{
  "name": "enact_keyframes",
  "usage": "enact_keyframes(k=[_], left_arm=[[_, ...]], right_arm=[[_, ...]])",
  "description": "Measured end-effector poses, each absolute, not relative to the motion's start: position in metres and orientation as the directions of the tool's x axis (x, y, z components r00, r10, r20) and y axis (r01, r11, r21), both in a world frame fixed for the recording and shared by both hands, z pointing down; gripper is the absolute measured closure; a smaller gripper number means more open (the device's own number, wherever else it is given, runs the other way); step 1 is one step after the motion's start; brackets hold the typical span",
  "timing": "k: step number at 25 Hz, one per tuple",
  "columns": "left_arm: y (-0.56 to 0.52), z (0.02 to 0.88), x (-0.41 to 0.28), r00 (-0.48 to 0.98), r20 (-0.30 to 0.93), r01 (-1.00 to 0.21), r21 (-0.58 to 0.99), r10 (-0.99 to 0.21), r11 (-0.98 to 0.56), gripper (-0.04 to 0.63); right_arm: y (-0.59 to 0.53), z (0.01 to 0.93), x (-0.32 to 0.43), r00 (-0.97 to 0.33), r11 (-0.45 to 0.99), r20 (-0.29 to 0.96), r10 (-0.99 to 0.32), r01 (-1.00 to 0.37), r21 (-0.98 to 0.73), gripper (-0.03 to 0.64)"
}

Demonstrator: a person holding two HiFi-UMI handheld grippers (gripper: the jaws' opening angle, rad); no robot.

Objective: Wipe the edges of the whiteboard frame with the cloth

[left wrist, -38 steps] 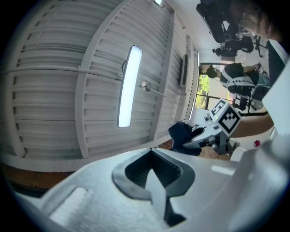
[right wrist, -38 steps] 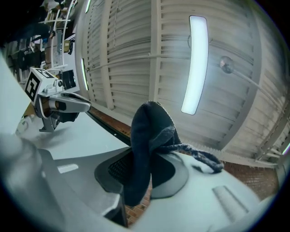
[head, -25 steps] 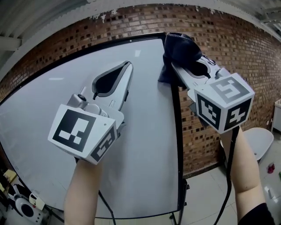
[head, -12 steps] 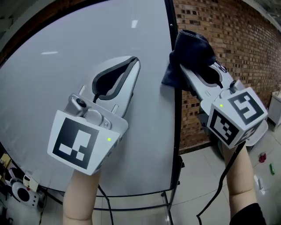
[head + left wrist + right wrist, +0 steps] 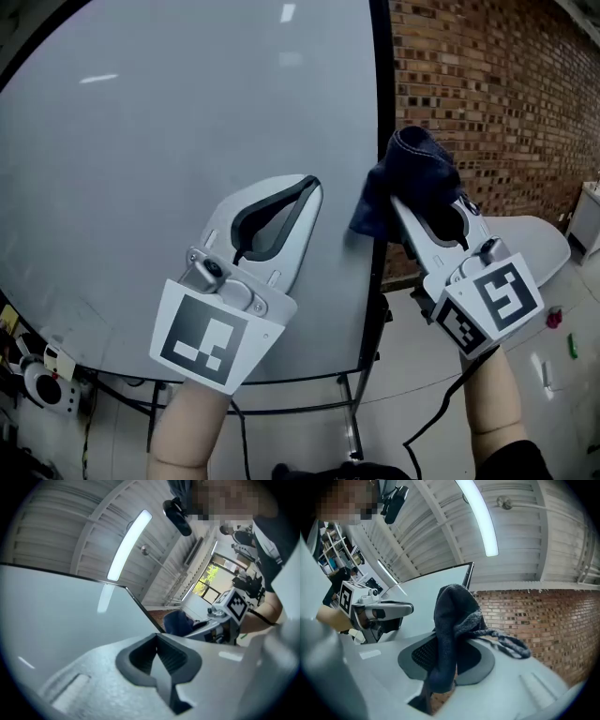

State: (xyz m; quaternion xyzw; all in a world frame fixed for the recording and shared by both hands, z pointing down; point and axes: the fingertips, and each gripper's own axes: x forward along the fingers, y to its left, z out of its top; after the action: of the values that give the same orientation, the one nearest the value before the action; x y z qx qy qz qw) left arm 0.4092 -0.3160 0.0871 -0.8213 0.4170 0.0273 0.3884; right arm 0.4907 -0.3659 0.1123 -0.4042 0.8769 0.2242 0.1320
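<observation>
Closest to me, low in the head view, the person's two forearms reach up from the bottom edge, each carrying a tool with a marker cube at its base. At lower left of centre the left claw (image 5: 309, 185) points up and to the right over the pale face of the whiteboard (image 5: 169, 122). Its own view shows the left claw (image 5: 157, 641) with both halves pressed together and nothing between them.

Right of centre, the right claw (image 5: 401, 204) is clamped on a dark blue cloth (image 5: 412, 169). In its own view the cloth (image 5: 451, 620) is pinched upright in the right claw (image 5: 443, 667), a frayed loop trailing off to the right. The bunched cloth lies against the black frame (image 5: 380, 84) on the board's right-hand vertical edge, around mid-height of the picture, just right of the left claw's tip.

Below the board a dark stand (image 5: 352, 412) drops to the tiled floor. Farthest back, filling the upper right, runs a brick wall (image 5: 487, 84).
</observation>
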Motion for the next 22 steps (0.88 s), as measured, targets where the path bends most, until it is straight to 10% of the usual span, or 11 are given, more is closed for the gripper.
enact_keyframes(k=[22], left_arm=[[-0.326,0.231,0.397,0.590,-0.286,-0.785,-0.421,-0.755,-0.454,0.592]], right_arm=[[-0.364,0.269,0.497,-0.650,0.620,-0.221,-0.727,-0.760,0.197,0.534]])
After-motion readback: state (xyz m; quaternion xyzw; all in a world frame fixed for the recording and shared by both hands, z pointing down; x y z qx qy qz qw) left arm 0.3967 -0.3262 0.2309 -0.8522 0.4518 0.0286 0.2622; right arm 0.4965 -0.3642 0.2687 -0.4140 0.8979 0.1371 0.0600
